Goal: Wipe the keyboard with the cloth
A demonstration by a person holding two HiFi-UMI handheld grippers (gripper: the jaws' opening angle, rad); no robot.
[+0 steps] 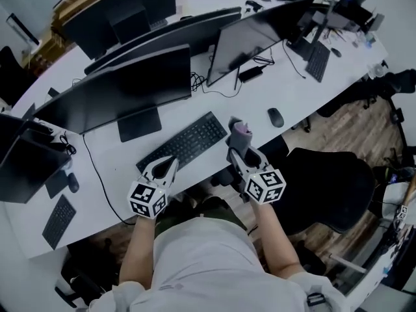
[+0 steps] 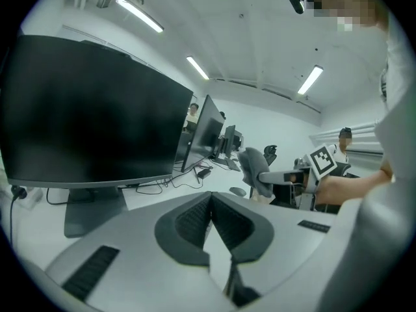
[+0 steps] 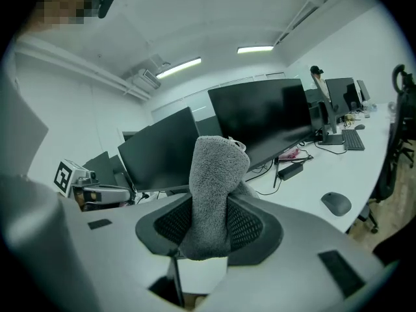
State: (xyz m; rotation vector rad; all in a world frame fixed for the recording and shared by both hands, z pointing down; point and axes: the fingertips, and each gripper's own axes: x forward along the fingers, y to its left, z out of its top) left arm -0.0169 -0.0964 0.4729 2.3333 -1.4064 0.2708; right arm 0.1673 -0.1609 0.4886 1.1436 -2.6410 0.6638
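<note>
We judge grey terry cloth [image 3: 216, 174] soft, light; right gripper [image 3: 209, 221] pinches its middle | left gripper [image 2: 211, 225] jaws pressed together, empty | black keyboard [image 1: 185, 142] at cloth's 9 o'clock.

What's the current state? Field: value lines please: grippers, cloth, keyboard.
left gripper: jaws together, empty, at the keyboard's near-left corner
right gripper: shut on the cloth
cloth: grey, sticks out past the jaws, by the keyboard's right end
keyboard: black, on the white desk, in front of a monitor
mouse: right of the keyboard
cloth-keyboard contact: cannot tell
</note>
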